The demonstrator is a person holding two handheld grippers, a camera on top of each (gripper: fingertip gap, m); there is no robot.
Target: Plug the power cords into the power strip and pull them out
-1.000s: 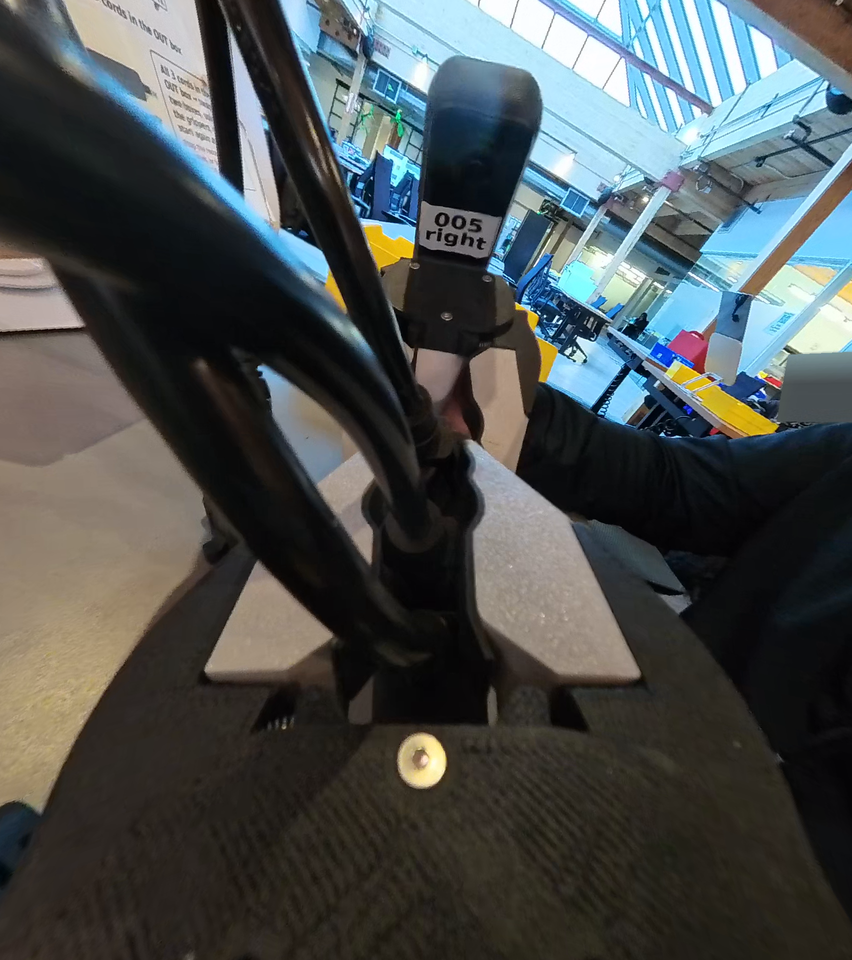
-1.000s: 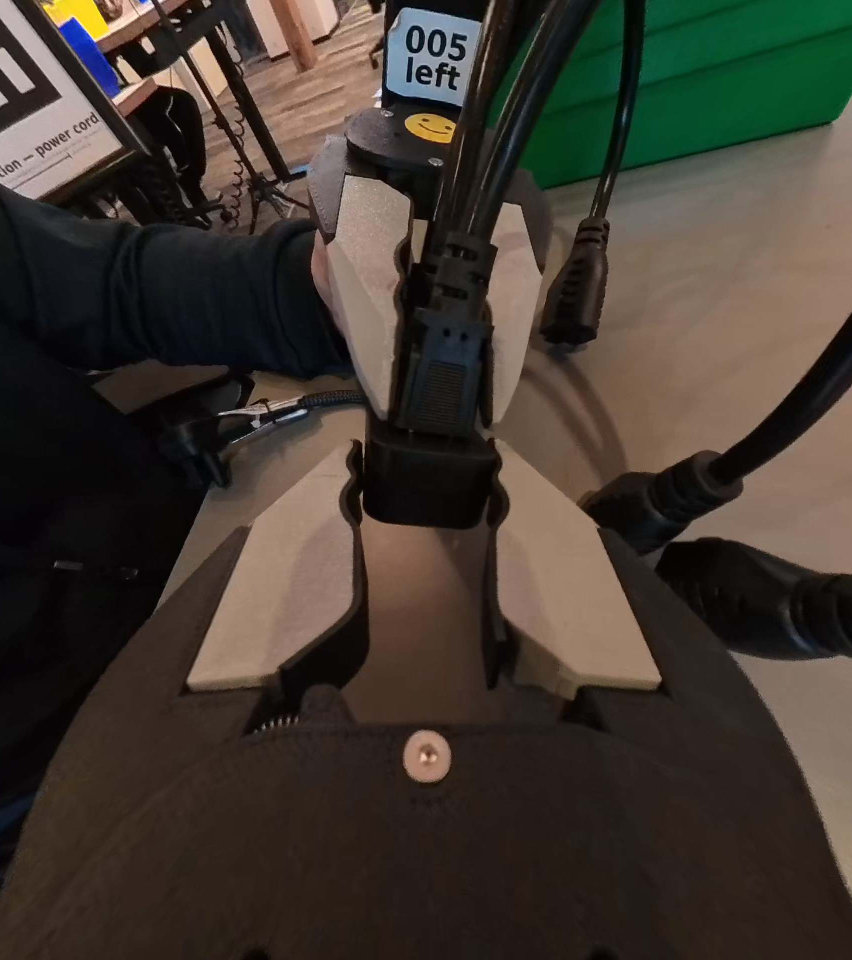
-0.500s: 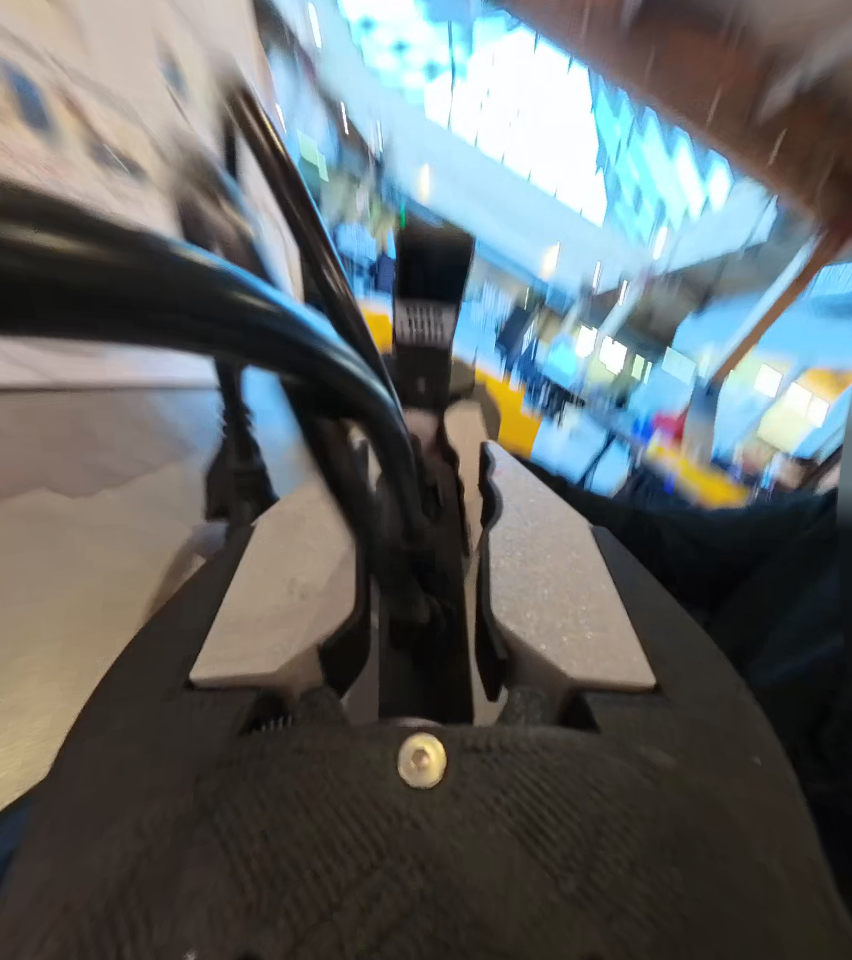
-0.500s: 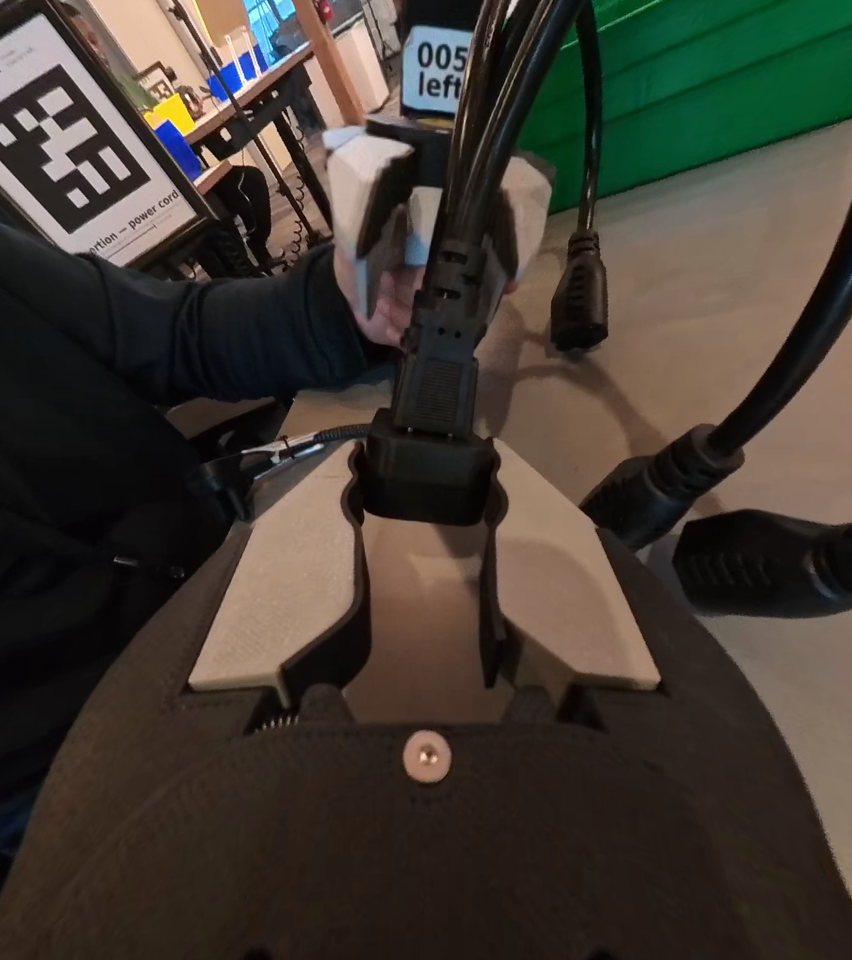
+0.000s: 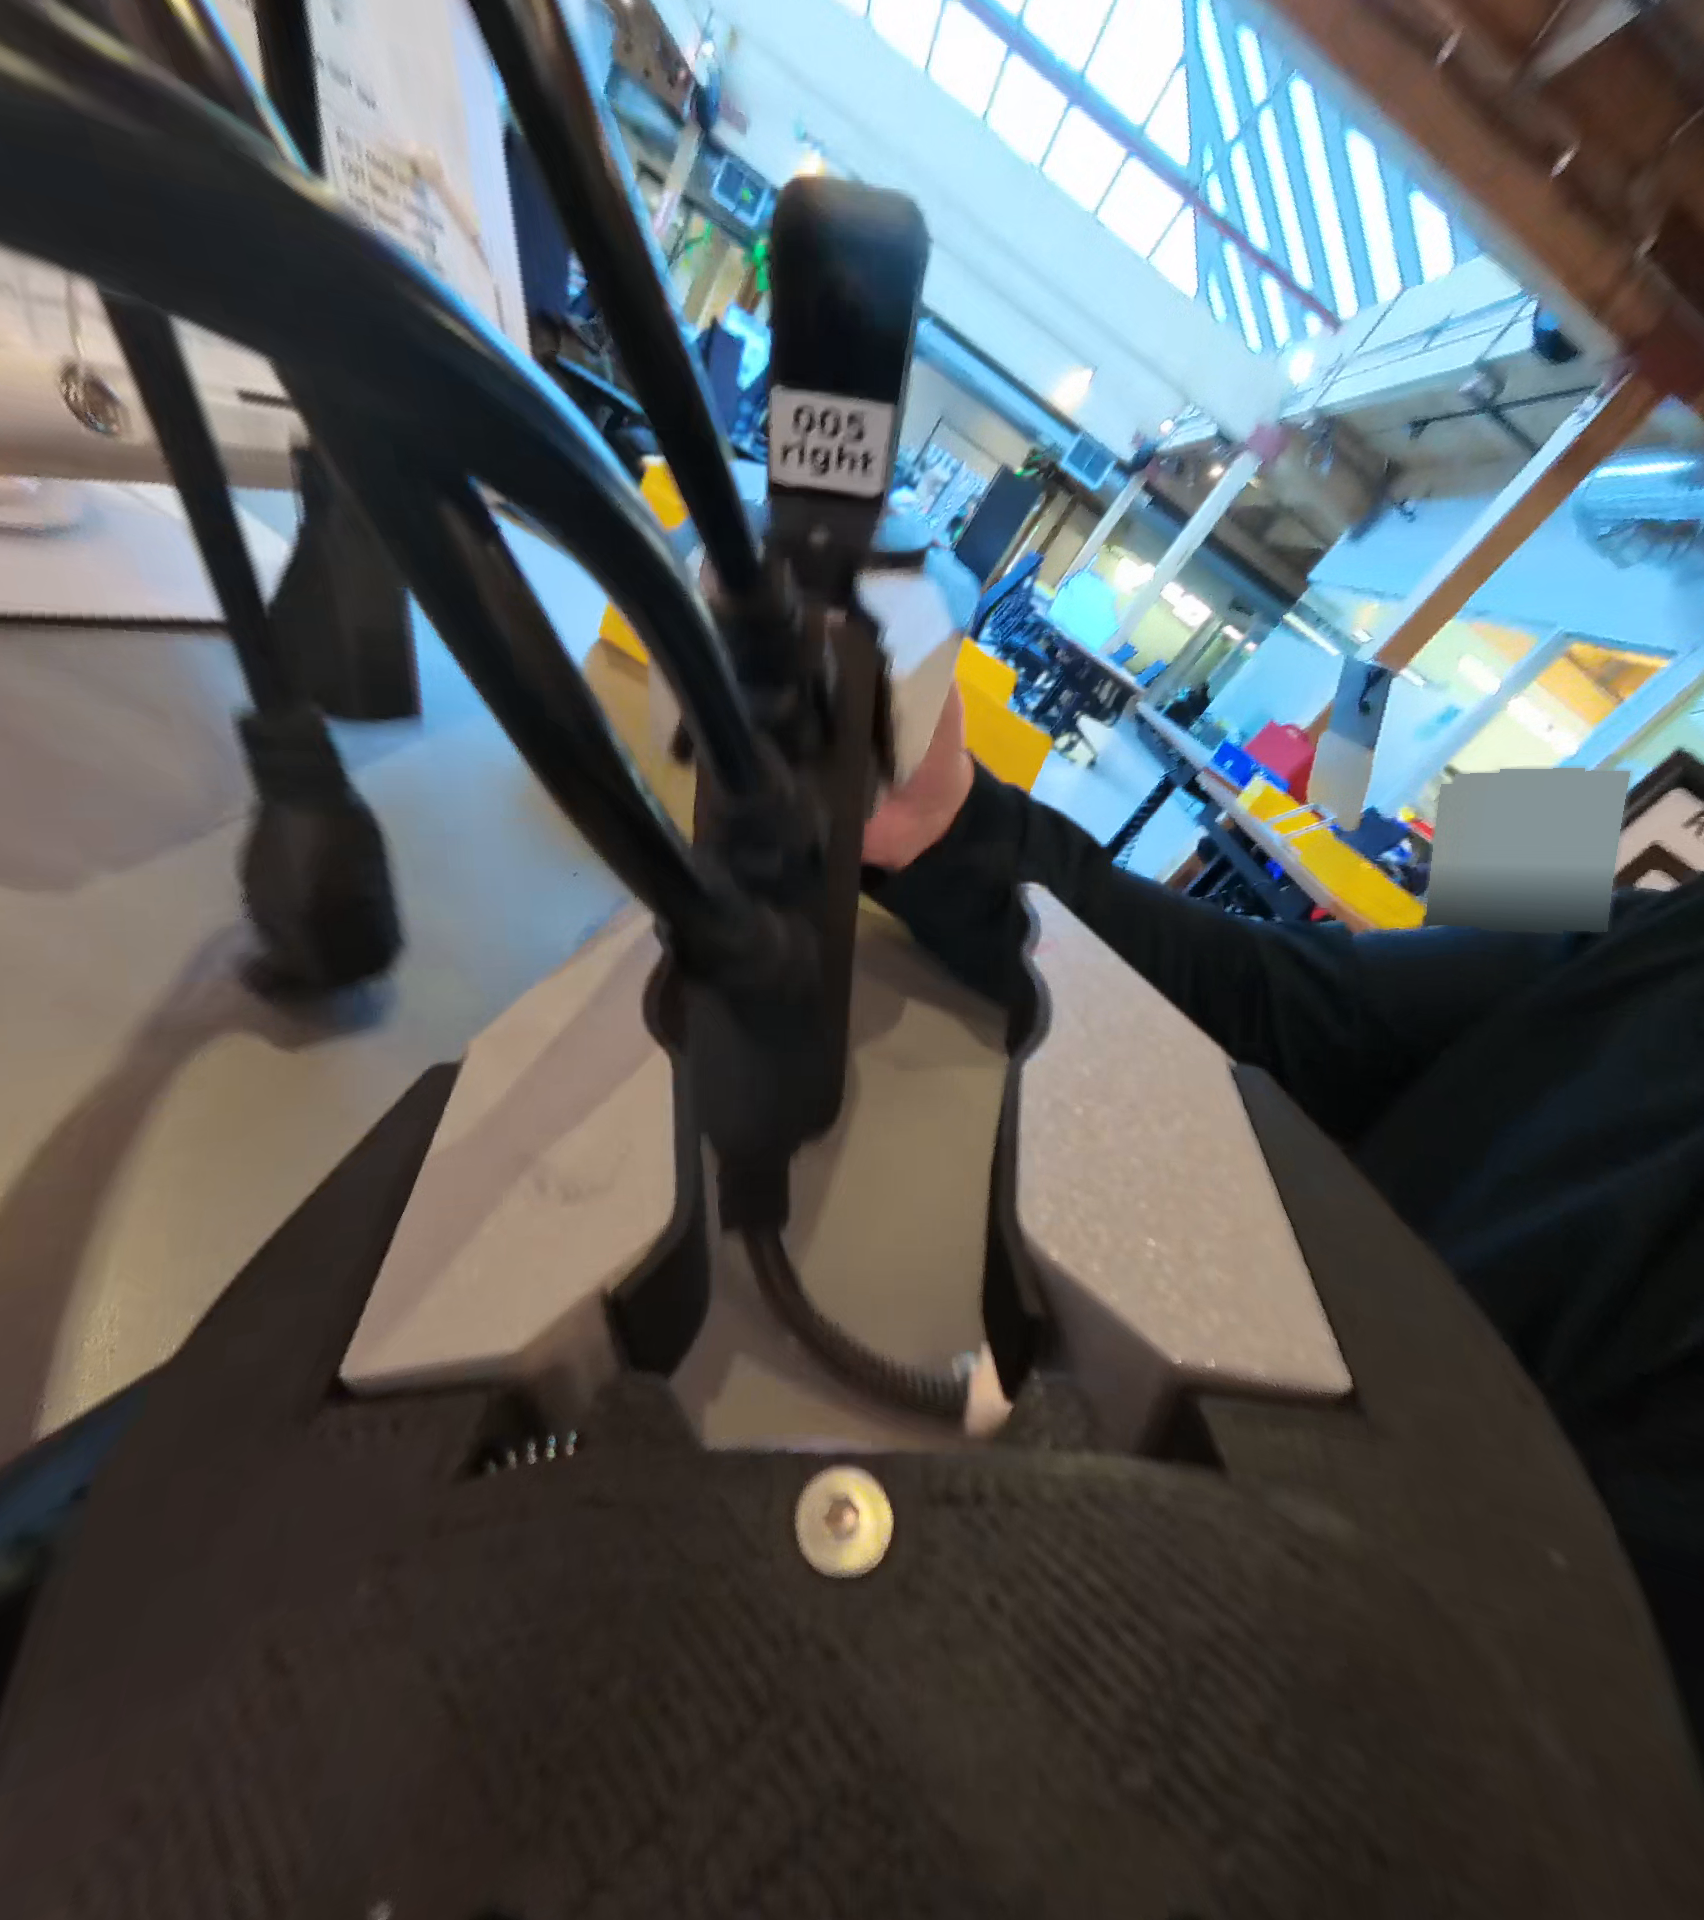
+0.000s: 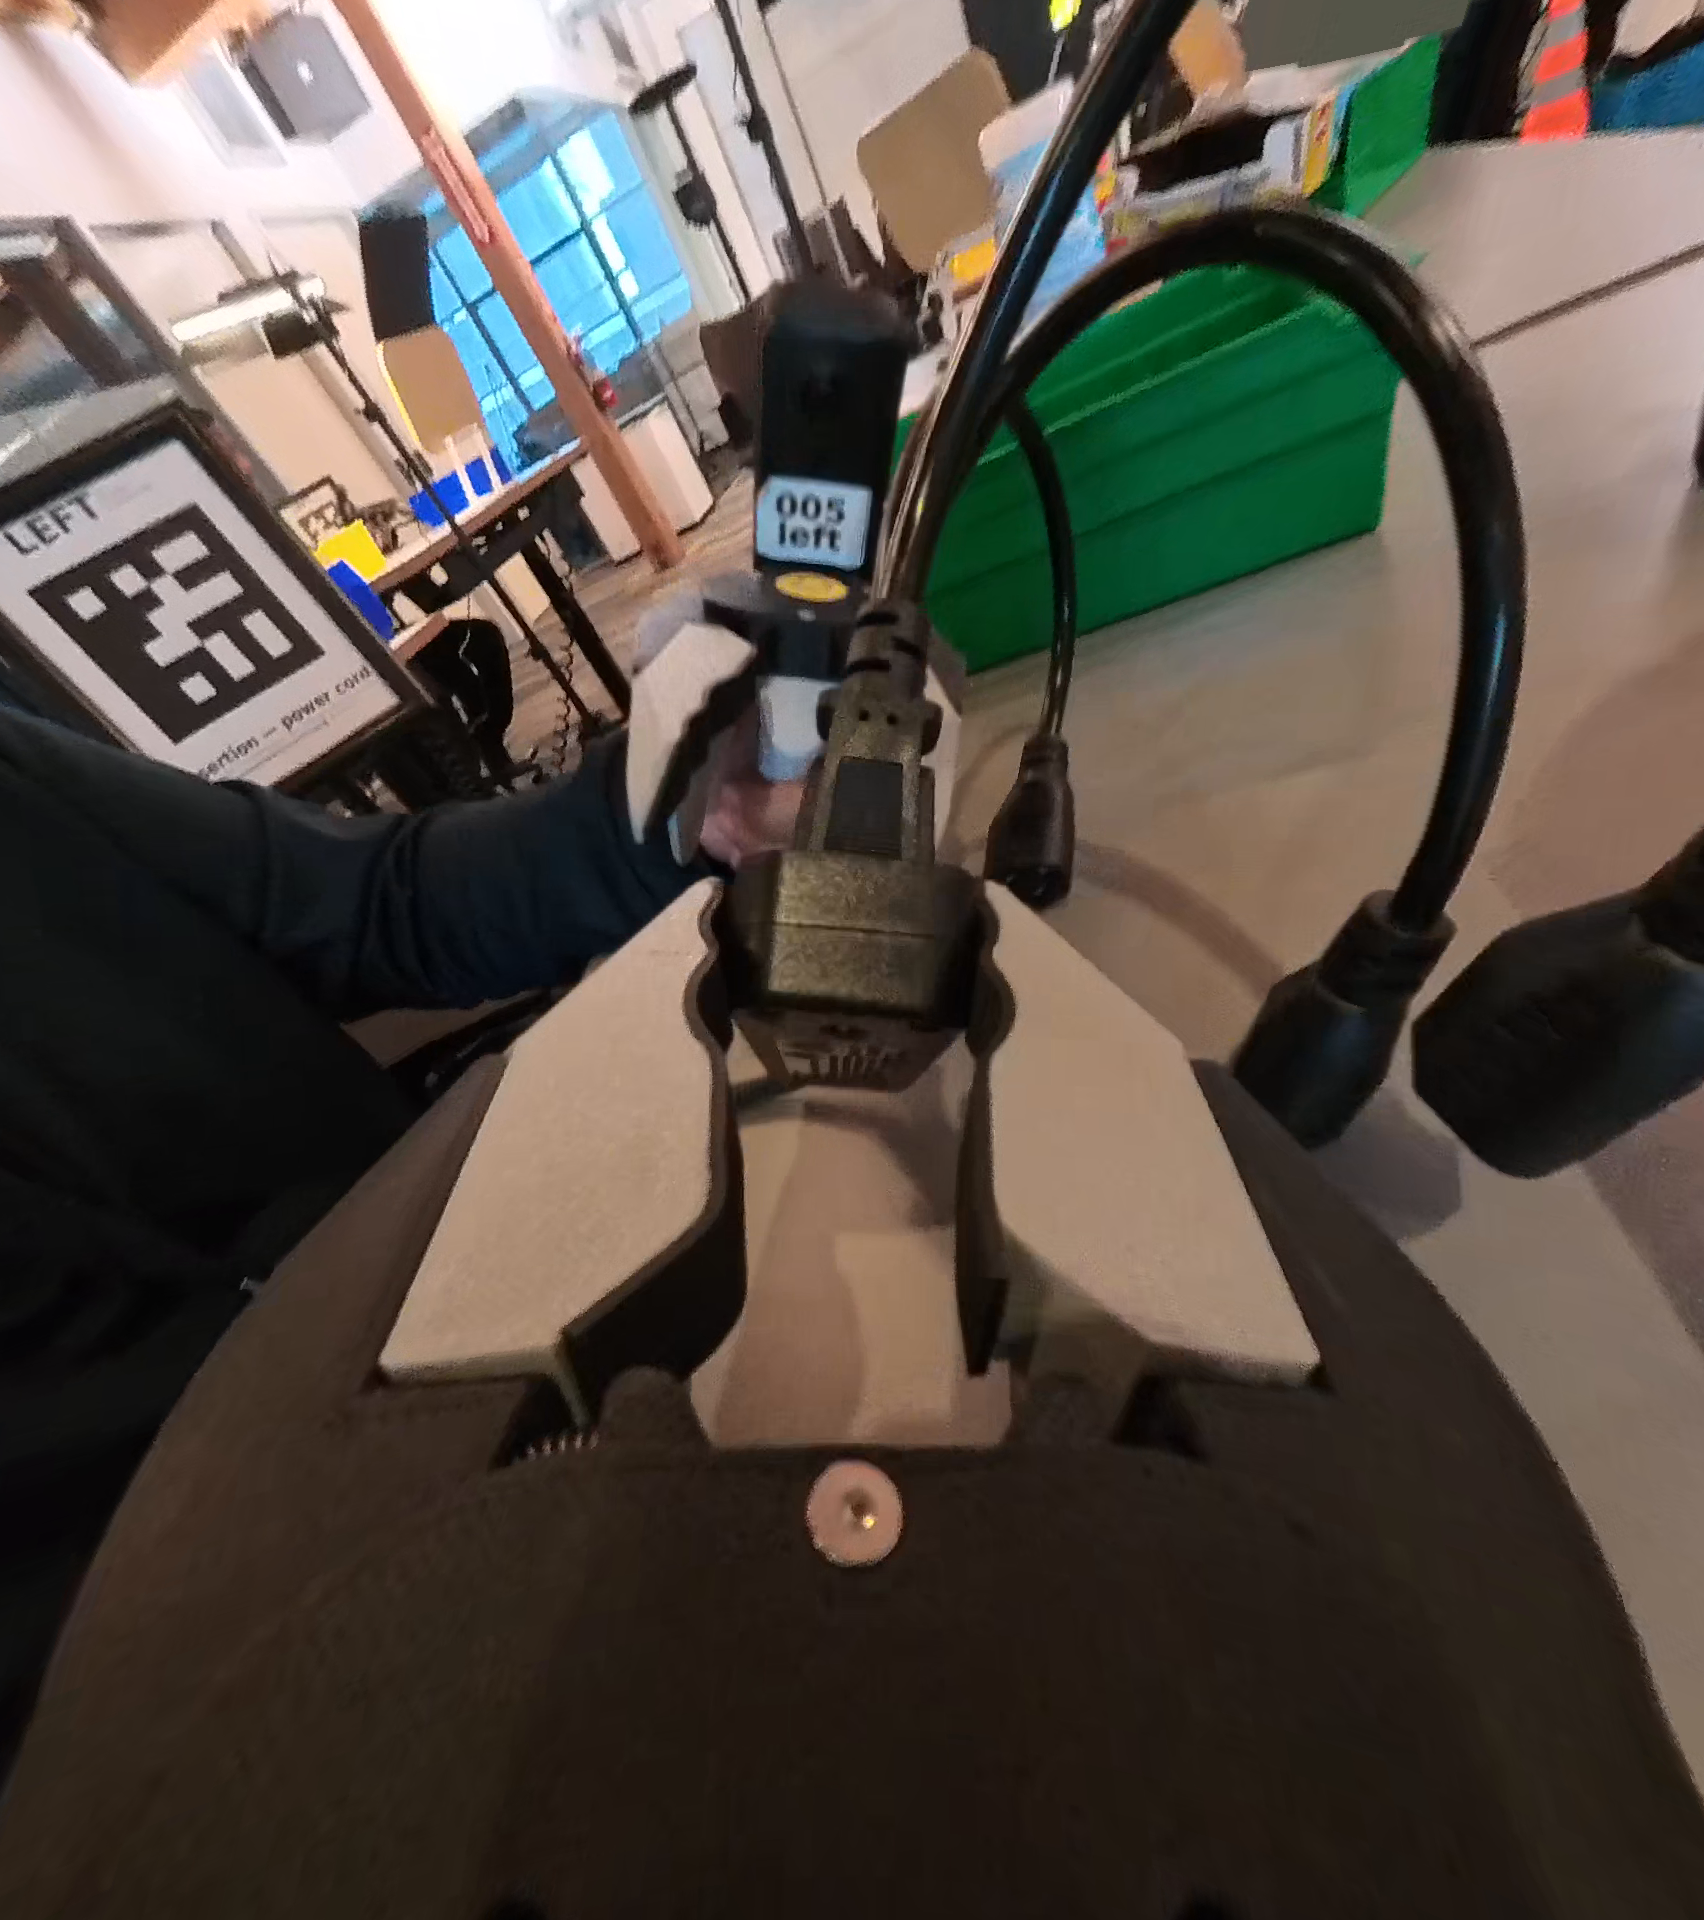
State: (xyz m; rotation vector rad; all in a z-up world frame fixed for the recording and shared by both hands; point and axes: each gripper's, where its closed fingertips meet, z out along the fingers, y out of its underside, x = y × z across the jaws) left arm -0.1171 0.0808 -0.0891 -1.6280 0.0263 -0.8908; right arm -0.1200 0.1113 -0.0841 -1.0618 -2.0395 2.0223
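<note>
Pinching one black plug (image 6: pixel 853 935), right fingers (image 6: pixel 619 1091); left fingers (image 5: pixel 1118 1122) spread; three loose connectors on one table (image 6: pixel 1347 727)

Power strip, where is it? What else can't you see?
- Power strip: in neither view; whether it is hidden or out of frame, I cannot tell.
- Black plug between the left jaws: smeared by blur.
- Looping black cord: its far end leaves the right view's edge.

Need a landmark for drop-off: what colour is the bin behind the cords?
Green; the bin shows best in the right wrist view, behind the looping black cords.
</note>
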